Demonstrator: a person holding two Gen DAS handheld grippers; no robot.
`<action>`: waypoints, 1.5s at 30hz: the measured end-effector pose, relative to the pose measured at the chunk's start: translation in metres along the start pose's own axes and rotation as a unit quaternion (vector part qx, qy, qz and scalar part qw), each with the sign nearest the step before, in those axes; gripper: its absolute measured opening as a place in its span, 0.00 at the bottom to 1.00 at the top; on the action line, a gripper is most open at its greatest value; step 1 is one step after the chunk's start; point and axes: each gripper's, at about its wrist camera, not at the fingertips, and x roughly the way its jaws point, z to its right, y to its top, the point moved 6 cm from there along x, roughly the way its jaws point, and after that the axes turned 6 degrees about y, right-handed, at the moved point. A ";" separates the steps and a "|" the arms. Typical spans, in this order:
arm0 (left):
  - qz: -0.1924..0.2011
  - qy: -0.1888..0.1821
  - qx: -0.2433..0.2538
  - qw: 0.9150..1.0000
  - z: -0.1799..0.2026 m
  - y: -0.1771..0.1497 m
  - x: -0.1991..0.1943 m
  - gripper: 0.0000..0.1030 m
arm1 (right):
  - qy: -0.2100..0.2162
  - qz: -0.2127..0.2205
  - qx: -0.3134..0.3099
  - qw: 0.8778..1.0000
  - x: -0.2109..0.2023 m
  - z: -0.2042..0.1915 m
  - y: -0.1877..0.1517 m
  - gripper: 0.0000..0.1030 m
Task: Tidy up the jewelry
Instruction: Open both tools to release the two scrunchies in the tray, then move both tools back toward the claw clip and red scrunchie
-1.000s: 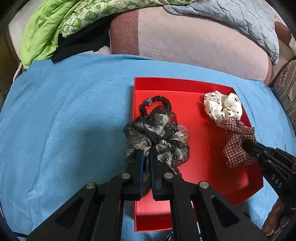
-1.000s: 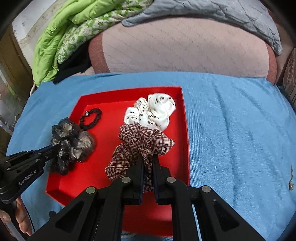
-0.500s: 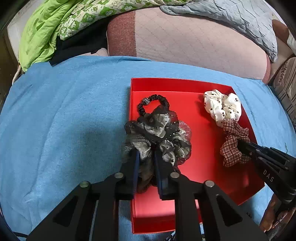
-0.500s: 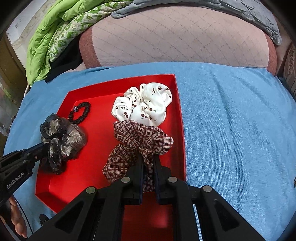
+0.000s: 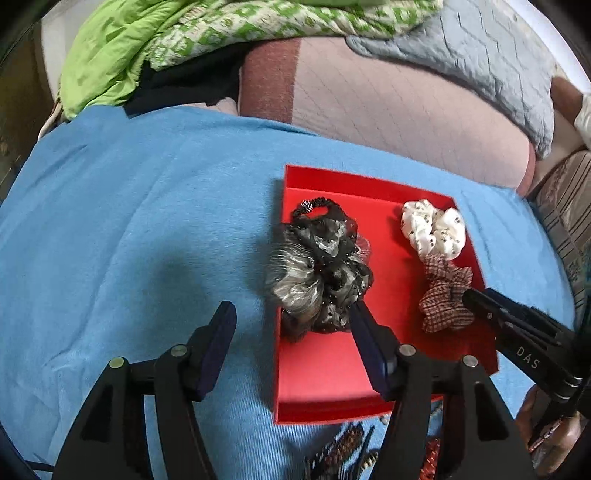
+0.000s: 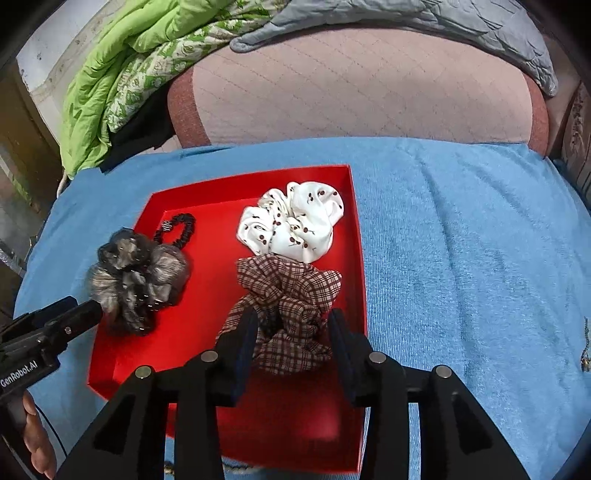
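Both claws spreading, pinching nothing: left gripper (image 5: 291,325) releasing black scrunchie (image 5: 319,275) at 12 o'clock, right gripper (image 6: 291,332) straddling plaid scrunchie (image 6: 286,310) at 12.

A home bedroom, it seems, though the fisheye view bends the edges. A blue towel-like cloth (image 6: 461,258) covers a soft surface. Directly behind it lies a pink quilted cushion (image 6: 362,88). Left of the cushion, green bedding (image 6: 110,85) is heaped; a grey quilt (image 6: 424,14) drapes over the cushion's top and right side.
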 end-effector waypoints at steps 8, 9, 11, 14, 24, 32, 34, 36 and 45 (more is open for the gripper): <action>0.025 -0.008 -0.016 1.000 -0.012 -0.013 -0.048 0.61 | 0.012 0.025 -0.009 1.000 -0.044 -0.011 -0.010 0.41; 0.027 -0.010 -0.016 0.999 -0.013 -0.016 -0.052 0.61 | 0.014 0.028 -0.010 0.999 -0.049 -0.012 -0.012 0.41; 0.030 -0.011 -0.014 0.999 -0.014 -0.024 -0.062 0.61 | 0.018 0.032 -0.012 0.999 -0.063 -0.013 -0.021 0.41; 0.029 -0.012 -0.006 0.999 -0.013 -0.041 -0.071 0.61 | 0.025 0.034 -0.014 0.999 -0.078 -0.015 -0.038 0.42; -0.019 -0.015 0.001 1.000 -0.016 -0.100 -0.052 0.61 | 0.040 -0.002 -0.008 0.999 -0.090 -0.010 -0.117 0.42; -0.043 -0.018 0.007 0.999 -0.014 -0.124 -0.032 0.61 | 0.056 -0.024 0.013 0.998 -0.091 -0.004 -0.163 0.42; -0.045 -0.019 0.011 0.999 -0.012 -0.125 -0.028 0.61 | 0.057 -0.029 0.021 0.998 -0.088 -0.002 -0.169 0.42; -0.047 -0.019 0.018 0.999 -0.008 -0.127 -0.026 0.61 | 0.056 -0.033 0.028 0.998 -0.085 -0.002 -0.176 0.42; -0.064 -0.043 0.030 0.997 0.008 -0.131 -0.015 0.26 | 0.050 -0.047 0.031 0.997 -0.071 -0.008 -0.186 0.27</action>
